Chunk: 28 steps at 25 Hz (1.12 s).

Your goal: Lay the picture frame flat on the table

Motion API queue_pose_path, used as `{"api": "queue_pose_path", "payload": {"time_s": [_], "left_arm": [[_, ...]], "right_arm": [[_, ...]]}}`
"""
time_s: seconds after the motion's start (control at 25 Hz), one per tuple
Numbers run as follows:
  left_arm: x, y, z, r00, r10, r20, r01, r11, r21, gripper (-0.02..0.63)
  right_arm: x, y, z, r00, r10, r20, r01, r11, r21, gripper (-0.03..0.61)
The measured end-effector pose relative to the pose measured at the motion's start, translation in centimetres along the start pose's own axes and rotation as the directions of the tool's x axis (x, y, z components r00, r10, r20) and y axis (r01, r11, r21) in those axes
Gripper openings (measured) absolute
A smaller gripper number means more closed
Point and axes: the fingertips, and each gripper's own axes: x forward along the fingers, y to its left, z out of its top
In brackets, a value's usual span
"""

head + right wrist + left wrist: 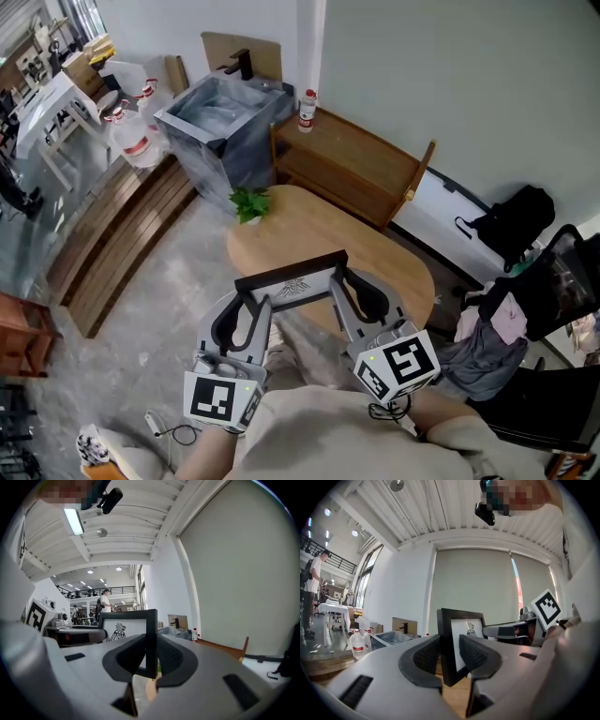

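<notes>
A black picture frame (292,284) with a white print stands upright over the near part of the round wooden table (319,234). I cannot tell whether its lower edge touches the top. My left gripper (251,305) is shut on the frame's left side, and my right gripper (342,286) is shut on its right side. In the left gripper view the frame (457,639) sits between the ribbed pads of that gripper (449,656), with the right gripper (520,630) beyond it. The right gripper view has the frame's edge (151,634) clamped in that gripper (151,660).
A small green plant (249,202) stands at the table's far edge. Behind it are a grey bin (225,127), a low wooden bench (352,164) with a bottle (307,110), and water jugs (131,131). A chair with clothes (525,319) stands at the right.
</notes>
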Motion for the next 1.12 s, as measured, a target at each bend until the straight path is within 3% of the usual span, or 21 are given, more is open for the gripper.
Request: {"api": "queue_pose_path", "payload": {"time_s": [0.4, 0.64, 0.88, 1.12], "left_arm": [[6.6, 11.5, 2.4, 0.997, -0.068, -0.023, 0.068, 0.998, -0.003, 0.126], [10.1, 16.3, 3.5, 0.993, -0.115, -0.026, 0.116, 0.993, 0.011, 0.126], [12.4, 18.6, 3.8, 0.992, -0.12, -0.046, 0.12, 0.993, 0.001, 0.126], [15.1, 18.0, 4.8, 0.992, -0.123, -0.039, 0.123, 0.992, -0.001, 0.126]], "right_arm": [[12.3, 0.1, 3.0, 0.998, -0.062, -0.007, 0.062, 0.998, -0.005, 0.054], [17.4, -0.3, 4.1, 0.994, -0.106, -0.01, 0.106, 0.994, 0.004, 0.054], [20.1, -1.0, 5.0, 0.993, -0.118, -0.019, 0.118, 0.993, 0.004, 0.055], [20.9, -3.6, 5.7, 0.993, -0.12, -0.018, 0.121, 0.993, 0.018, 0.055]]}}
